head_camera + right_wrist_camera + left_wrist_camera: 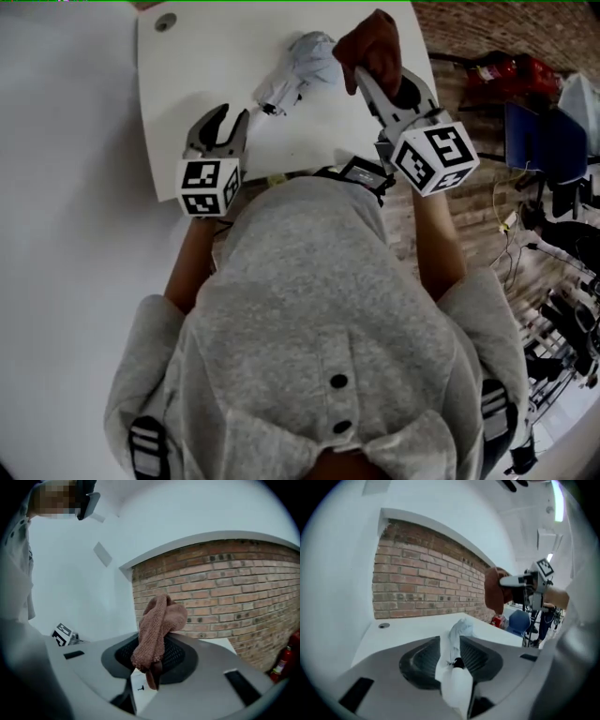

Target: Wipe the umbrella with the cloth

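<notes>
Umbrella (302,70) lay on the table (187,94), pointing 7-to-1 o'clock, at 1 o'clock from the left gripper (232,114), jaws apart; the right gripper (364,82), clamping the cloth (370,42), was nearer, perhaps touching it.

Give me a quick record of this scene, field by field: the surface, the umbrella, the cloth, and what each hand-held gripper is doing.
surface: white table
umbrella: pale, folded umbrella lying on the table
cloth: brown cloth, pinched and hanging near the umbrella's far end, apparently not touching it
left hand-held gripper: jaws apart, holding nothing, umbrella lying just ahead of the gap
right hand-held gripper: jaws closed on the cloth
wiping: not yet begun
</notes>
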Demonstrator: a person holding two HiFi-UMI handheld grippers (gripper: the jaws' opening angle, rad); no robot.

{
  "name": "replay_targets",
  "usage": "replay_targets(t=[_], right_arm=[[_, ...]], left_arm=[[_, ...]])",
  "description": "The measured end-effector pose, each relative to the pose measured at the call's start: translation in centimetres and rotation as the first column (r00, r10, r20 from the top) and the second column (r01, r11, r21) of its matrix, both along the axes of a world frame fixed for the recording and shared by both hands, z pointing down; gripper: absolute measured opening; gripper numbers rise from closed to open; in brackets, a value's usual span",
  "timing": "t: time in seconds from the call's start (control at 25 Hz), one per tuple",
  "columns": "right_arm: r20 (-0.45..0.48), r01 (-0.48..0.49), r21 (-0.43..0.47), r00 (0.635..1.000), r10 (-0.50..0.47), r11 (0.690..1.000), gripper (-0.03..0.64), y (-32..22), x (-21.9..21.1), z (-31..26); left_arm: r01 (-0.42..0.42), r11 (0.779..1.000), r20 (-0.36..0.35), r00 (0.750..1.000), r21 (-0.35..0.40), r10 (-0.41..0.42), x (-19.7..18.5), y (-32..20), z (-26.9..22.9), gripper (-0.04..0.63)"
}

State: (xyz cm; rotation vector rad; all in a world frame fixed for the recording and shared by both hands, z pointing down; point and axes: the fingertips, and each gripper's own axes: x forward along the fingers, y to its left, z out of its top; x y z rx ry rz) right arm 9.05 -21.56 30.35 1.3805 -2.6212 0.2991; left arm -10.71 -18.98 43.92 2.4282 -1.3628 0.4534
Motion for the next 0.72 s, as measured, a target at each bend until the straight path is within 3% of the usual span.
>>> replay_targets(t=[0.08, 0.28, 0.72], right_arm=[[0.023, -0.079, 0.014, 0.997, 0.079, 0.997, 0.097, 0.5, 1.8, -0.1], [0.058, -0.180, 0.018, 0.982, 0.179, 0.983, 0.097, 1.5, 4.4, 0.4], [0.051, -0.176, 0.020, 0.983, 0.174, 0.984, 0.097, 1.9, 4.4, 0.8]], left_arm=[[0.042, 0.998, -0.037, 0.999, 0.053, -0.040, -0.1, -0.2, -2.4, 0.015], [0.048, 0.992, -0.042, 0.998, 0.118, -0.043, 1.3, -0.5, -5.2, 0.015], [0.008, 0.992, -0.030, 1.000, 0.124, -0.004, 2.5, -0.5, -5.5, 0.015]])
